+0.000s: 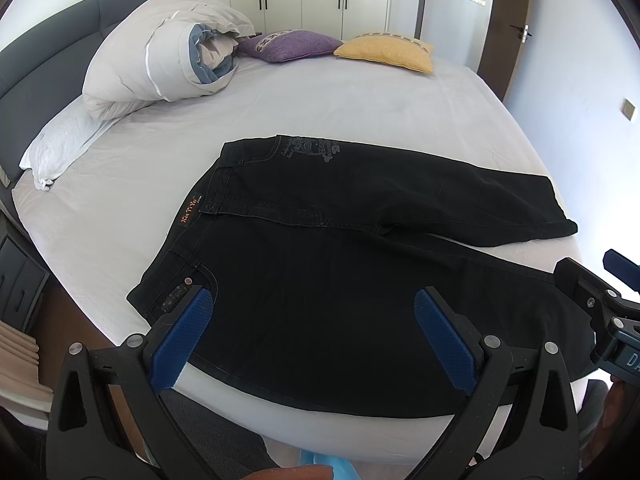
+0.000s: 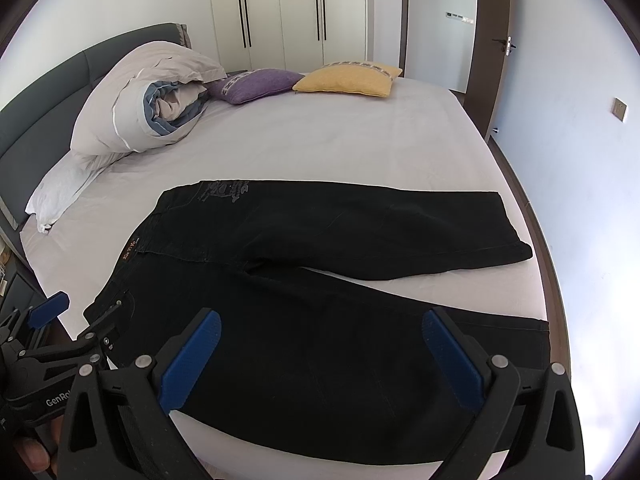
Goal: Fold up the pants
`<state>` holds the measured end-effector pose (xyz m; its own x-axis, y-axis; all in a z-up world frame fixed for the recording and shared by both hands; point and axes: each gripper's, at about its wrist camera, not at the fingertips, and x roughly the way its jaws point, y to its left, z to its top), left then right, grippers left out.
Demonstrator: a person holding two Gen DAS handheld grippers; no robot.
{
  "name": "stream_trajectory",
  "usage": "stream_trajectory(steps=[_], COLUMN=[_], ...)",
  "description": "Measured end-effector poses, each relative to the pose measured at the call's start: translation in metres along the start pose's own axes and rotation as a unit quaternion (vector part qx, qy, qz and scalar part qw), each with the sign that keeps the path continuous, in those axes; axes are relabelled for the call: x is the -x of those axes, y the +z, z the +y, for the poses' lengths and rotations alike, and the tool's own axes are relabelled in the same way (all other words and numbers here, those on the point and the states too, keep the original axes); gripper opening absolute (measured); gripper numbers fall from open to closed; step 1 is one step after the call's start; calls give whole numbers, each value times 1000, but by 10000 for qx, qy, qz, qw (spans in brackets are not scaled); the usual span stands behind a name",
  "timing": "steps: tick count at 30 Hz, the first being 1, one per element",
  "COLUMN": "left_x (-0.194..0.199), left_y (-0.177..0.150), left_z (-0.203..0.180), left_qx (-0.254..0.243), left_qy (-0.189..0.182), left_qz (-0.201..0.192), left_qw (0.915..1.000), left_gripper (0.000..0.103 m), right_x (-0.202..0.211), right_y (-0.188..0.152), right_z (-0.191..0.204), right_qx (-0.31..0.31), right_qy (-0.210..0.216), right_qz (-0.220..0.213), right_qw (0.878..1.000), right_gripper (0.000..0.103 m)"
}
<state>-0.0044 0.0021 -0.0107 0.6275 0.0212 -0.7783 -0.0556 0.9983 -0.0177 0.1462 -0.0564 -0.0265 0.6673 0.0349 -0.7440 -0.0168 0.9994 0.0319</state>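
Black jeans lie flat on the white bed sheet, waistband to the left, both legs spread to the right; they also show in the right wrist view. My left gripper is open and empty, held above the near hip and thigh. My right gripper is open and empty, held above the near leg. The right gripper's body shows at the right edge of the left wrist view. The left gripper's body shows at the left edge of the right wrist view.
A rolled duvet lies on a white pillow at the grey headboard. A purple cushion and a yellow cushion lie at the far side. Wardrobe doors stand behind. The bed's near edge is close below.
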Motion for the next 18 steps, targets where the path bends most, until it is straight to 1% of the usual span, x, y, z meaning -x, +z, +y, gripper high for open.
stream_trajectory(steps=[12,18], left_x=[-6,-14], left_y=[-1,7], left_z=[3,7], left_qx=[33,67], left_qy=[-70,-132], left_qz=[43,51], left_qw=[10000,9999], left_gripper=[103,103], right_x=[-3,-9], right_y=[-5,-3], right_z=[3,2], right_qx=[24,62], right_qy=[25,70], right_qz=[12,38], right_qw=[10000,9999], right_gripper=[103,103])
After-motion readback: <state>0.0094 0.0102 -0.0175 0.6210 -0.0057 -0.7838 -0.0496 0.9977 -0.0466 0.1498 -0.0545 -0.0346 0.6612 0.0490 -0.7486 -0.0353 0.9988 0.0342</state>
